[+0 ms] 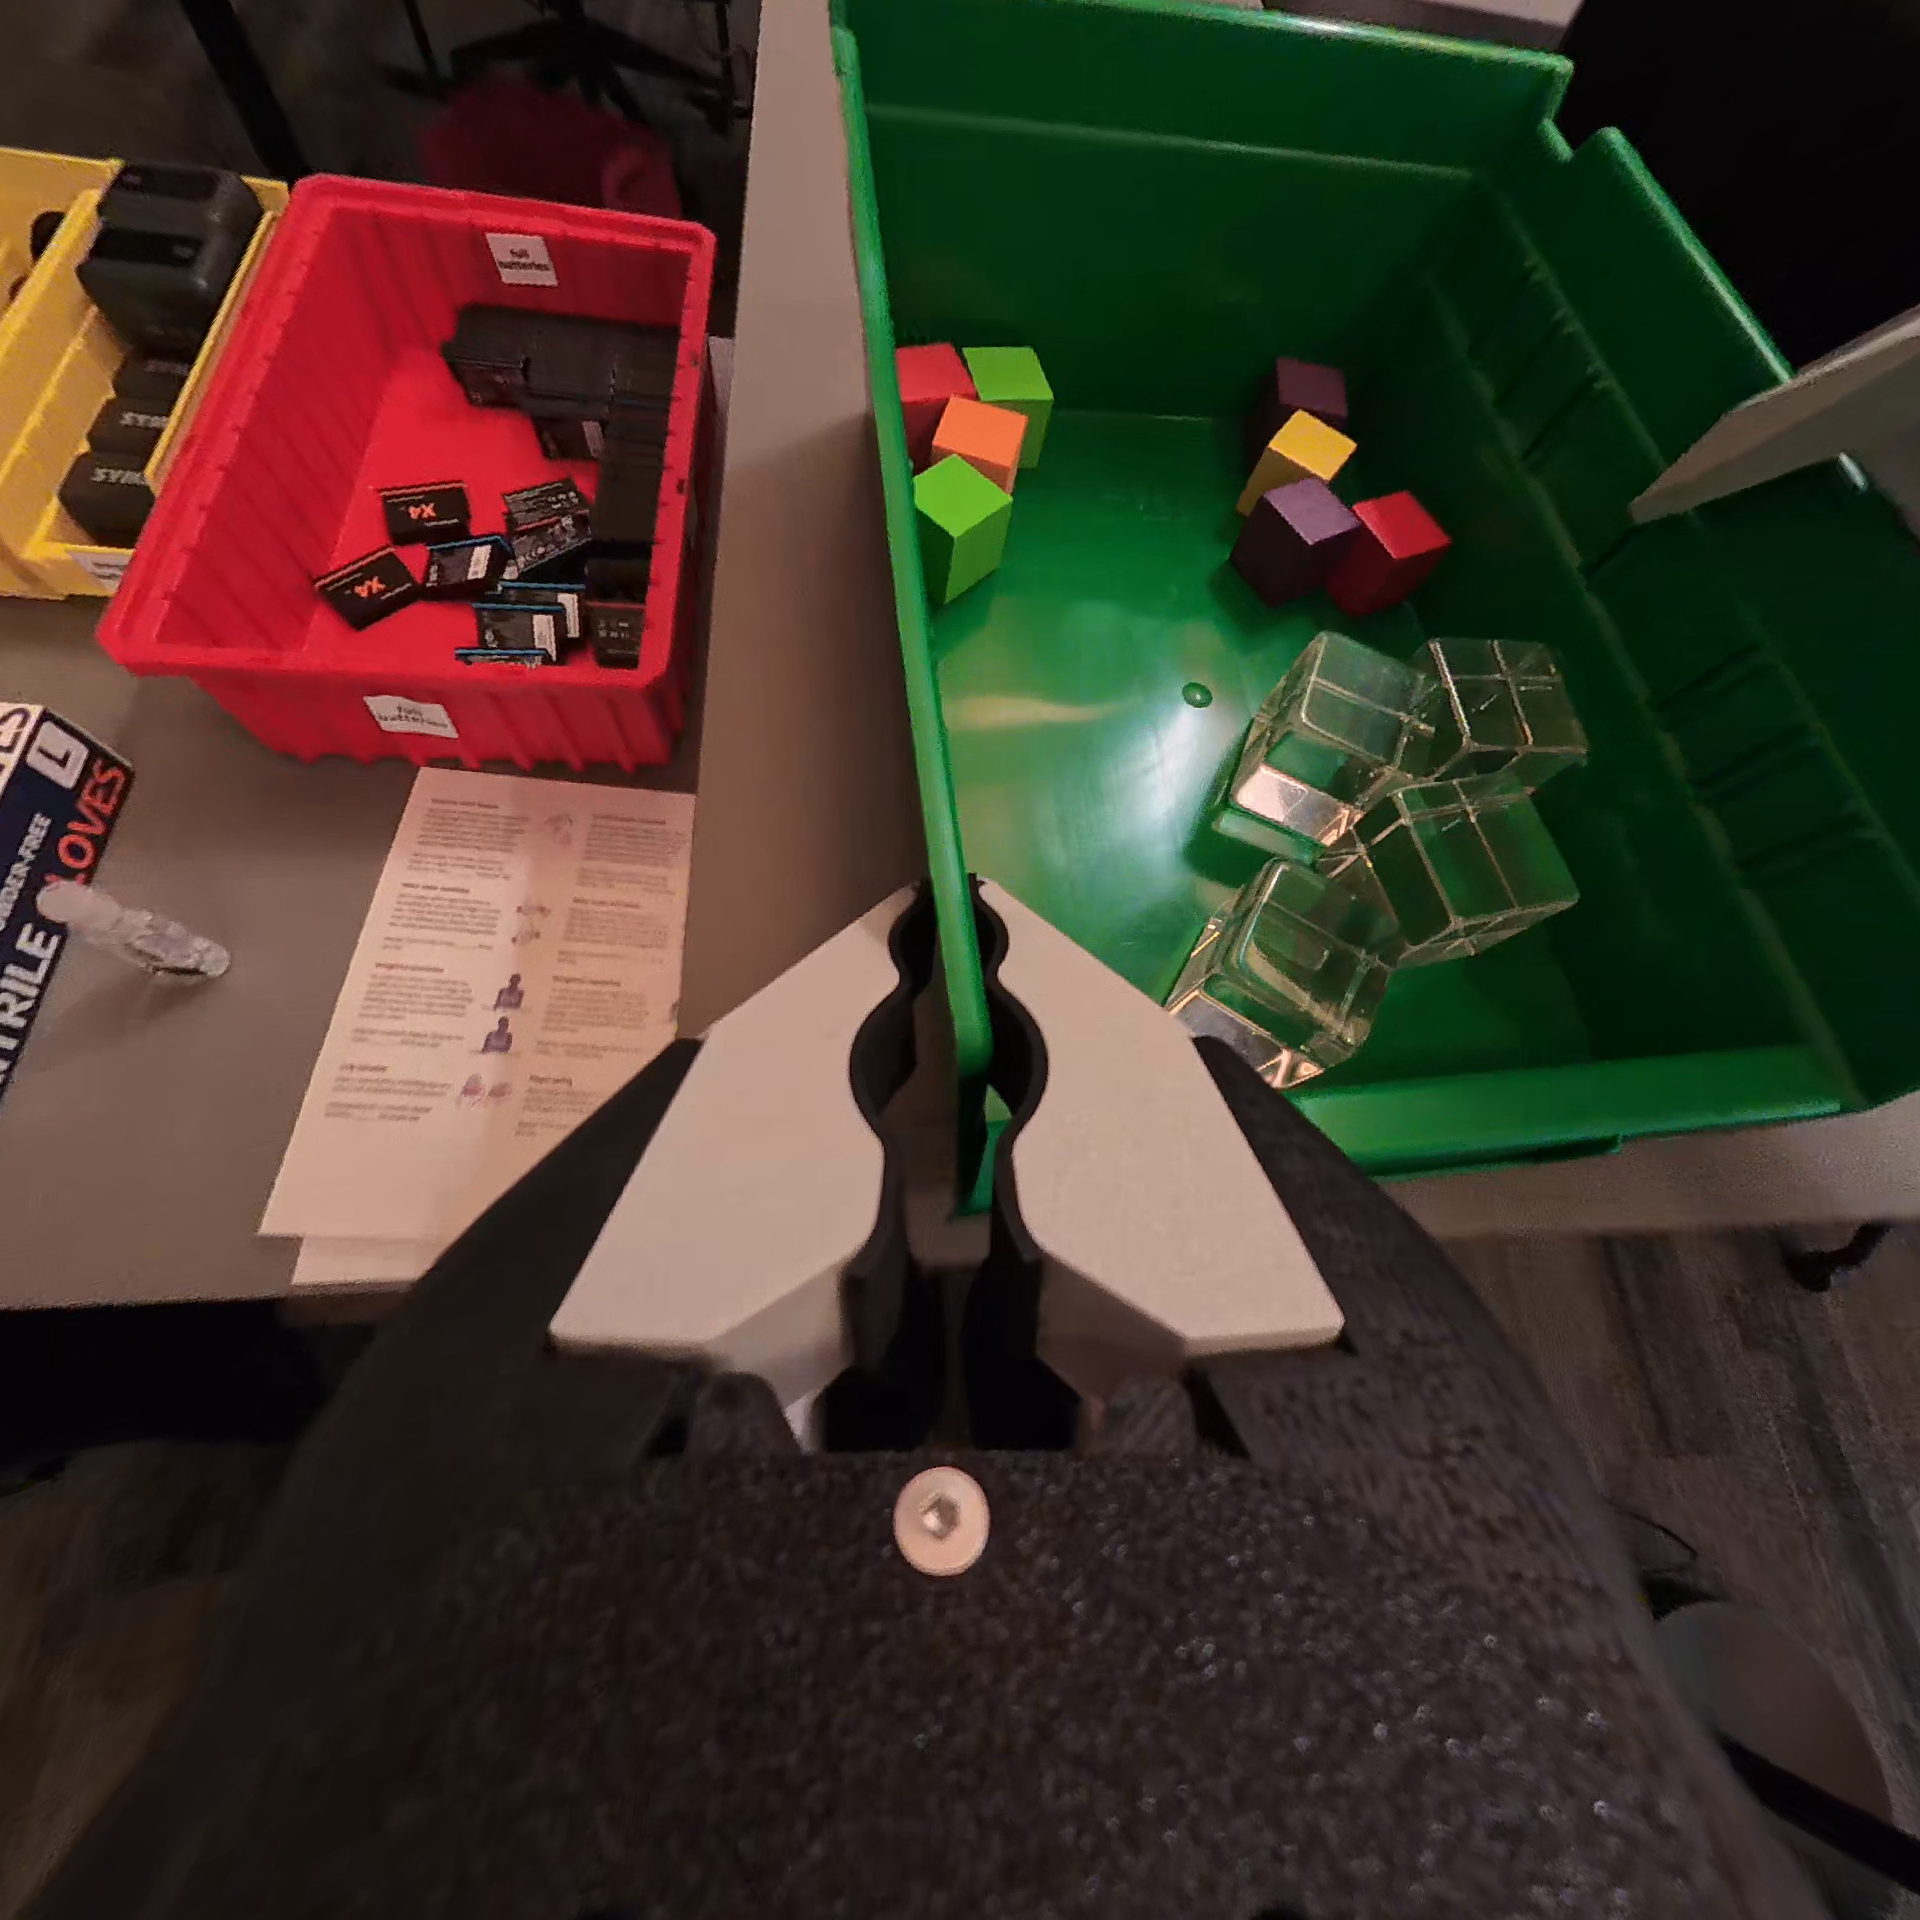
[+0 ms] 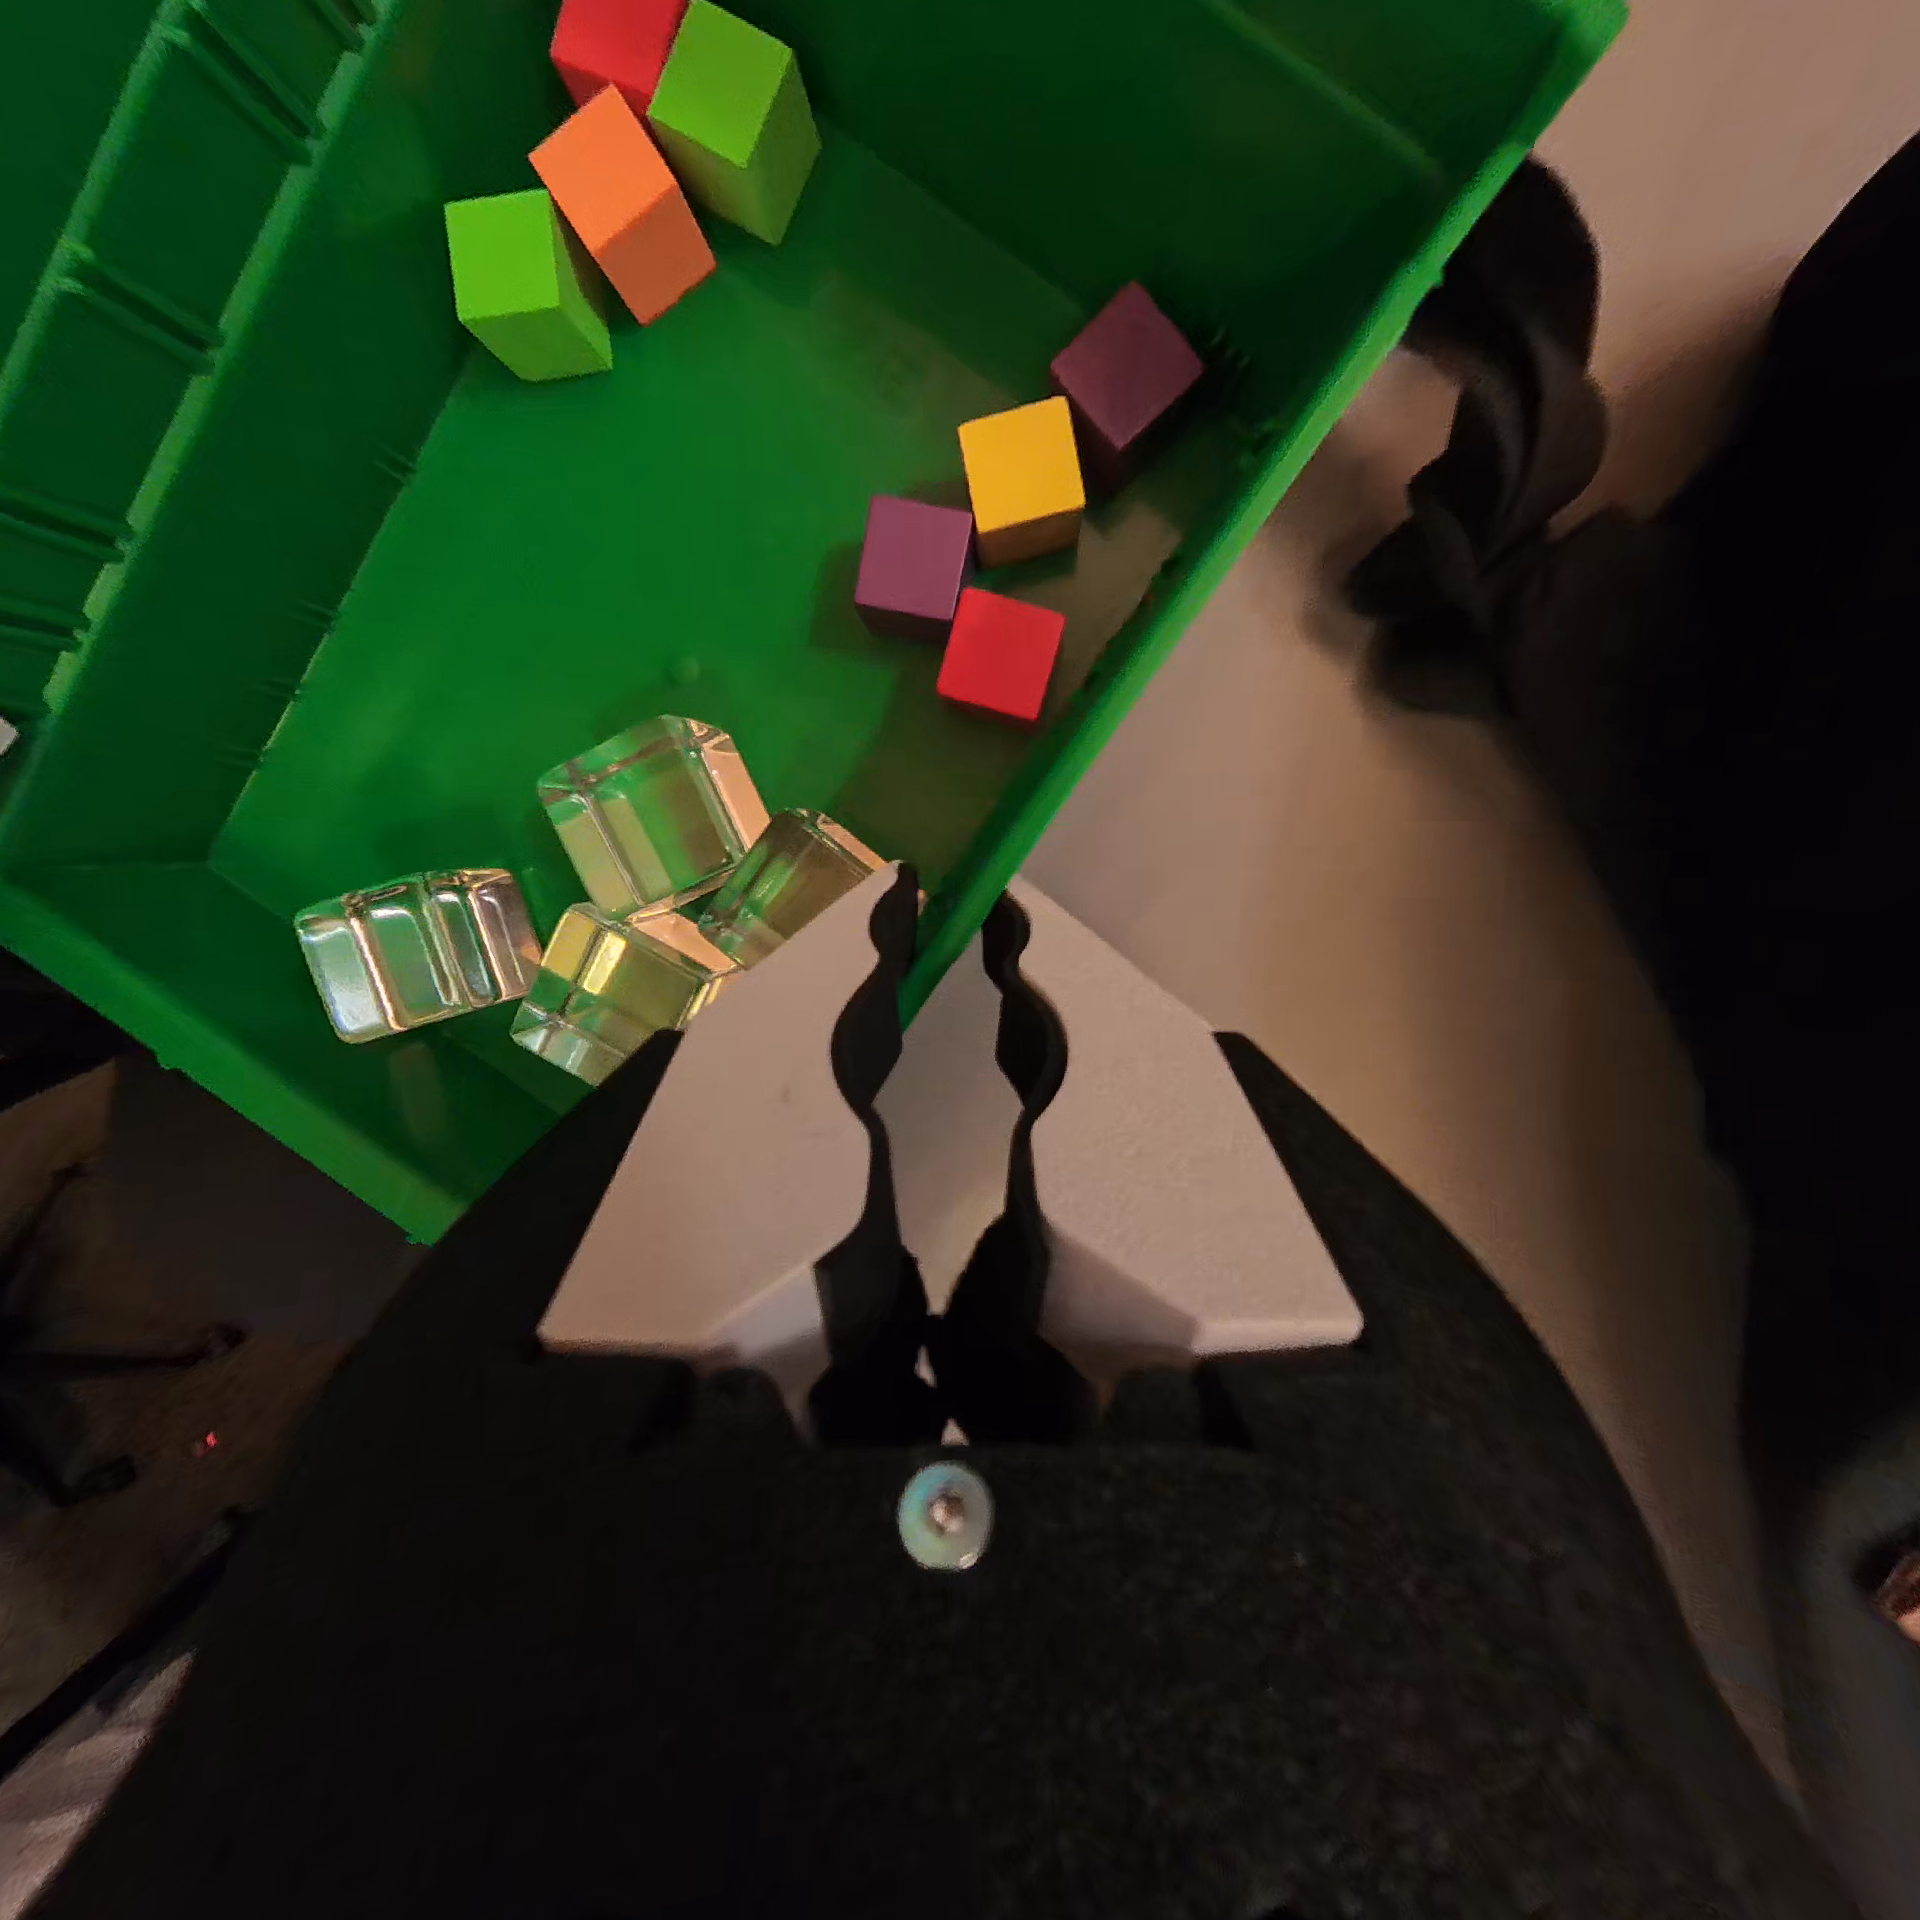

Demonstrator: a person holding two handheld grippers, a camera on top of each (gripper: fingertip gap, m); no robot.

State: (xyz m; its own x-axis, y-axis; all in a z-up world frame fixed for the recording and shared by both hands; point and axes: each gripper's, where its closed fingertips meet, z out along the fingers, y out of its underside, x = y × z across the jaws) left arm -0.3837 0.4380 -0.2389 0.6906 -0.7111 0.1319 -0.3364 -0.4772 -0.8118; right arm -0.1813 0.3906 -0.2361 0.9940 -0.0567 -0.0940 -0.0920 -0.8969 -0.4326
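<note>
Right gripper (image 2: 951, 914) closed on the side wall of the green bin (image 2: 1299, 436), one finger inside, one outside. Four clear cubes (image 2: 644, 810) cluster on the bin floor just beside the inner finger. Eight coloured cubes (image 2: 1023, 478) lie farther along, in two groups.

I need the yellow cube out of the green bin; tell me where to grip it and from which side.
Come from above with the tongs and pinch the yellow cube on its two free side faces. It sits upright, top face clear, but a purple cube and another purple cube press against two other sides, so those faces are probably blocked.
</note>
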